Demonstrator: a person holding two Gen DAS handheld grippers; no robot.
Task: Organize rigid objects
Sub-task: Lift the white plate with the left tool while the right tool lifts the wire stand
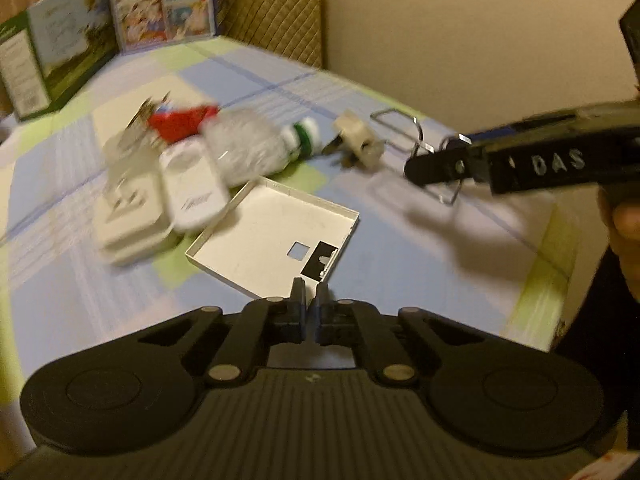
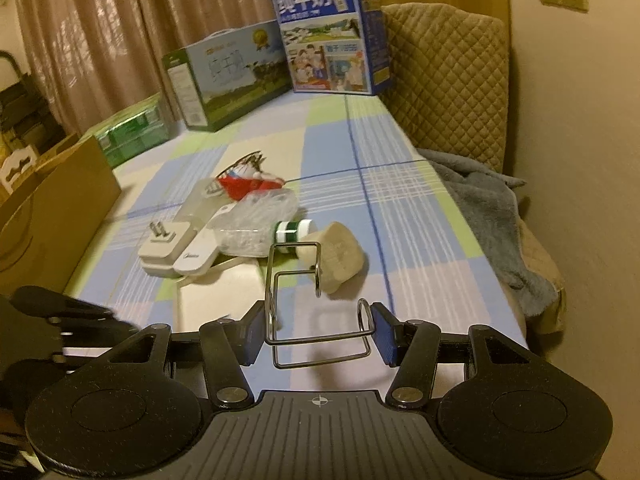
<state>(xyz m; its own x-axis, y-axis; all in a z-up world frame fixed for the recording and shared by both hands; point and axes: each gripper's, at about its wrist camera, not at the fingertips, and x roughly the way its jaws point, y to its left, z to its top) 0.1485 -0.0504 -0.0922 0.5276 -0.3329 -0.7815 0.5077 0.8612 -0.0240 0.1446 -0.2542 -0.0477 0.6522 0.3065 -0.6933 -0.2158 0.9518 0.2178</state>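
A pile lies on the checked sheet: a white remote (image 1: 196,190), a white plug adapter (image 1: 128,216), a crushed clear bottle with a green-white cap (image 1: 256,148), a red toy (image 1: 182,122), a beige plug (image 1: 358,140) and a flat white square cover (image 1: 276,236). My left gripper (image 1: 308,300) is shut and empty, just in front of the cover's near edge. My right gripper (image 2: 318,334) holds a bent wire rack (image 2: 304,292) between its pads, above the sheet; it also shows in the left wrist view (image 1: 444,168).
Two milk cartons (image 2: 332,32) (image 2: 224,84) stand at the far end against a quilted headboard (image 2: 444,76). A cardboard box (image 2: 52,212) sits at the left. A grey-blue blanket (image 2: 492,216) lies at the right edge. A wall is on the right.
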